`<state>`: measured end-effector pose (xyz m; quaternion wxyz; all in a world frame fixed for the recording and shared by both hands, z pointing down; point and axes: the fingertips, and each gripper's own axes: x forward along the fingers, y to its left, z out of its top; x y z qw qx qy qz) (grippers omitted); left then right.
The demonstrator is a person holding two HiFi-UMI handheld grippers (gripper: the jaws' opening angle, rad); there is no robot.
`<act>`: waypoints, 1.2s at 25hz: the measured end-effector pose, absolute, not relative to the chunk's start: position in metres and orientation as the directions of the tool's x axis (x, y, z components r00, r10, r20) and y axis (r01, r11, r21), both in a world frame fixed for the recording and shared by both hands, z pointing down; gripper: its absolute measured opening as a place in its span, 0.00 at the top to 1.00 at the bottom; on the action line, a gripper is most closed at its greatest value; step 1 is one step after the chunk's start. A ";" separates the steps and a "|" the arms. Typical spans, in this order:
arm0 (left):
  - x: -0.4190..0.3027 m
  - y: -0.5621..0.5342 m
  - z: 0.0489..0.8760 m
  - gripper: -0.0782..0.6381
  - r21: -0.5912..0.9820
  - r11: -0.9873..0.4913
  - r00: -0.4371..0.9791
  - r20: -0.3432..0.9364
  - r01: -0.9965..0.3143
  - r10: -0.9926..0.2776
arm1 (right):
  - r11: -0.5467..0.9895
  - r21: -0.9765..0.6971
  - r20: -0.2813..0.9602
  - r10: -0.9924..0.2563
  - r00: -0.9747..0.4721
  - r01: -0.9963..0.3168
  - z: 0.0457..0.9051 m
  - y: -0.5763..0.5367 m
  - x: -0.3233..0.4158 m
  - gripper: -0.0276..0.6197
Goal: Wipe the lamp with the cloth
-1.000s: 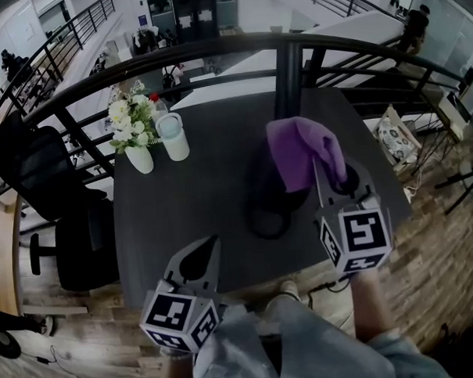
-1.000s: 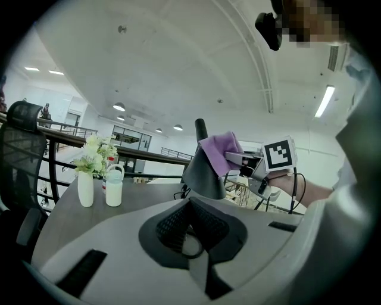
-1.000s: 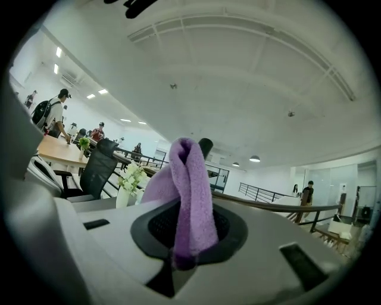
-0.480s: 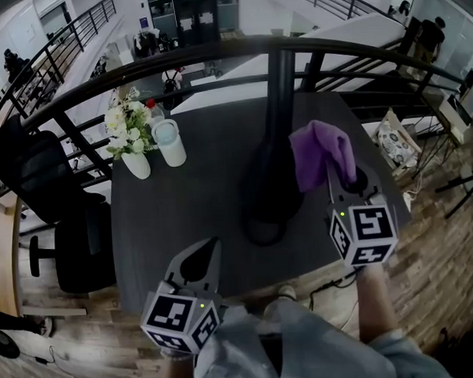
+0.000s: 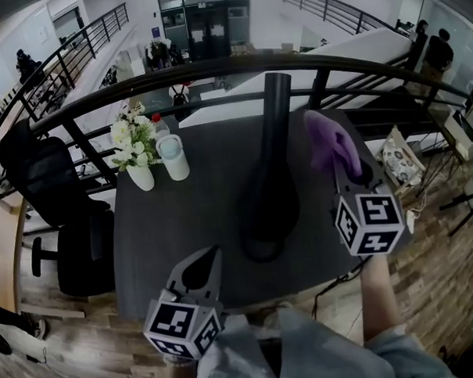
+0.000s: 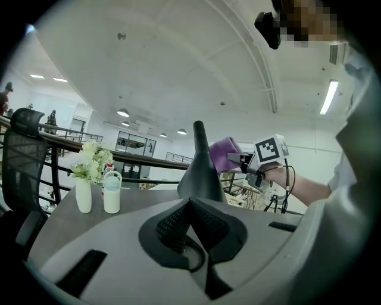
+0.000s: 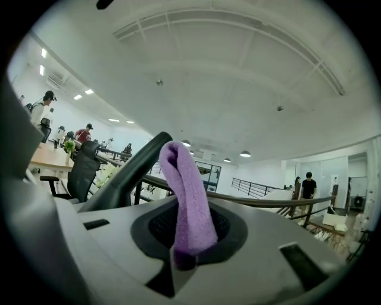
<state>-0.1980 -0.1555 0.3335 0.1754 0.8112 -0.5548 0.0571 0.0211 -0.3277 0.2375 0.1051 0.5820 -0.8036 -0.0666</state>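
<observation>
A tall black lamp (image 5: pixel 269 175) with a round base and tapering neck stands on the dark table (image 5: pixel 183 218), right of centre. The lamp (image 6: pixel 199 170) also shows in the left gripper view, and its neck (image 7: pixel 128 173) in the right gripper view. My right gripper (image 5: pixel 345 165) is shut on a purple cloth (image 5: pixel 331 143), held up just right of the lamp's neck. The cloth (image 7: pixel 187 202) stands up out of the shut jaws. My left gripper (image 5: pixel 199 266) is shut and empty, low at the table's near edge, in front of the lamp's base.
A white vase of flowers (image 5: pixel 135 146) and a white lidded cup (image 5: pixel 173 156) stand at the table's back left. A black office chair (image 5: pixel 53 208) is left of the table. A curved black railing (image 5: pixel 215 68) runs behind it.
My right gripper has carried the purple cloth off the lamp's base, up and to the right beside the neck. The left gripper has barely moved.
</observation>
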 end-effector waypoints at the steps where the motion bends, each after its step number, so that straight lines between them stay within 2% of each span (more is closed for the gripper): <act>1: -0.198 -0.156 0.333 0.87 0.223 -0.315 0.370 0.278 -0.923 -0.886 | 0.318 0.221 0.077 -0.948 -0.308 -0.922 0.231 -0.332 0.019 0.88; 13: -0.203 -0.153 0.330 0.87 0.216 -0.235 0.290 0.271 -0.948 -0.918 | 0.465 0.259 -0.043 -0.870 -0.491 -0.847 0.184 -0.338 -0.047 0.88; 17: -0.201 -0.153 0.328 0.87 0.216 -0.223 0.279 0.281 -0.951 -0.918 | 0.502 0.304 -0.045 -0.842 -0.538 -0.810 0.185 -0.329 -0.063 0.88; 22: -0.199 -0.155 0.329 0.87 0.219 -0.223 0.279 0.274 -0.950 -0.920 | 0.525 0.452 -0.038 -0.796 -0.604 -0.721 0.190 -0.310 -0.086 0.88; 30: -0.192 -0.155 0.333 0.87 0.230 -0.220 0.281 0.283 -0.948 -0.917 | 0.578 0.588 0.047 -0.722 -0.690 -0.565 0.211 -0.279 -0.111 0.88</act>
